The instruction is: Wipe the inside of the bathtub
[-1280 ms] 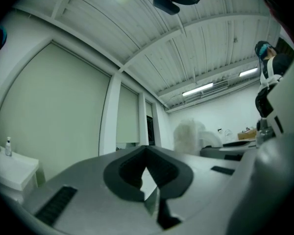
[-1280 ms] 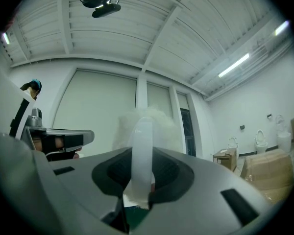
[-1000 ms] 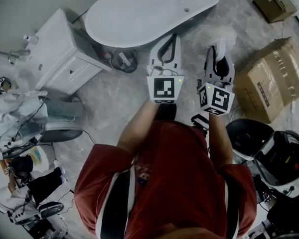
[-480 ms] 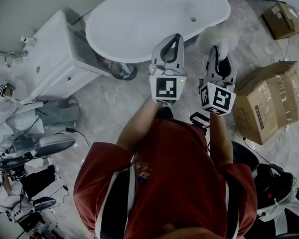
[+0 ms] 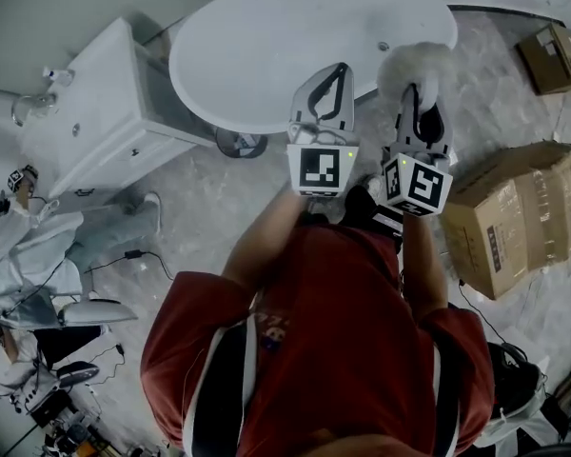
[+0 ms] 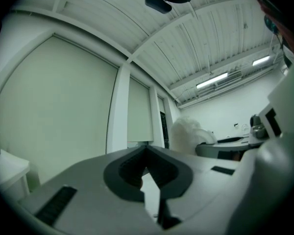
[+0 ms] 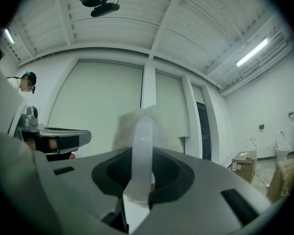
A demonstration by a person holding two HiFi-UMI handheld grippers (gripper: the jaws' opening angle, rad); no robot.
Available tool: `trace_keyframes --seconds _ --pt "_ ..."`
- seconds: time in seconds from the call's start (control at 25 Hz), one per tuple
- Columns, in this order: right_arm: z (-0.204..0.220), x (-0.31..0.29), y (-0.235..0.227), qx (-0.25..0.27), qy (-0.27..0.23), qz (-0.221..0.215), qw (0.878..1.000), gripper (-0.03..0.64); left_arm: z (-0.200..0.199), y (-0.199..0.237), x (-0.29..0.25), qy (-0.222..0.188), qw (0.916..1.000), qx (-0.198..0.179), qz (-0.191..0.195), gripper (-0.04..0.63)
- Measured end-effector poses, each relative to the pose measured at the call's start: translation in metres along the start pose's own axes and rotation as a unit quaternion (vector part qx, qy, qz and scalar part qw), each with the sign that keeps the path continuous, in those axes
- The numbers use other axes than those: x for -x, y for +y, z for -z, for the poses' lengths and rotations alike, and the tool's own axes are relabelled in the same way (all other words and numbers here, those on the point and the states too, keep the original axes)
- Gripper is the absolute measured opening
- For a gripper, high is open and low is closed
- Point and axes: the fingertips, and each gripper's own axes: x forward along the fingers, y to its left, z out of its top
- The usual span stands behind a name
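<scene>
The white oval bathtub [image 5: 266,46] lies ahead in the head view, its drain [image 5: 384,46] near the right end. My right gripper [image 5: 419,91] is shut on the white handle [image 7: 141,146] of a fluffy white duster [image 5: 414,63], whose head overlaps the tub's near rim. In the right gripper view the duster [image 7: 159,124] rises past the jaws towards the ceiling. My left gripper [image 5: 333,72] is level with it over the tub's near edge, shut with nothing in it. From the left gripper view [image 6: 148,155] the duster [image 6: 186,131] shows off to the right.
A white vanity cabinet [image 5: 95,122] stands left of the tub. A round dark object [image 5: 238,143] lies on the floor under the tub's rim. Cardboard boxes [image 5: 514,217] [image 5: 557,55] stand at the right. People in white clothes [image 5: 38,246] sit at the left.
The person has stepped closer to the tub. Both grippers now reach its near rim, and the duster's head has come over the edge. Both grippers stay shut.
</scene>
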Motion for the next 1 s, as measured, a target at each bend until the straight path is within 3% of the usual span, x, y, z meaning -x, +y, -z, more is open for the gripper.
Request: trace_keyframes --seconds 0.36,0.64,0.88,1.0 --pt "0.025 -0.085 -0.041 0.008 0.013 -0.04 0.999 0.094 0.021 0.001 -0.085 -0.001 0.9995 0.012 -0.03 0.015" --pt "0.034 -0.154 -0.127 -0.002 0.013 -0.065 0.998 0.094 0.031 -0.042 -0.177 -0.003 0.9984 0.003 -0.056 0.015" --pt "0.058 -0.177 -0.251 -0.026 0.015 -0.09 0.995 0.094 0.05 -0.134 -0.25 0.012 0.9959 -0.016 -0.089 0.015" --pt "0.066 -0.2 -0.251 -0.026 0.027 -0.094 0.995 0.094 0.057 -0.116 -0.265 0.022 0.9944 -0.013 -0.103 0.015"
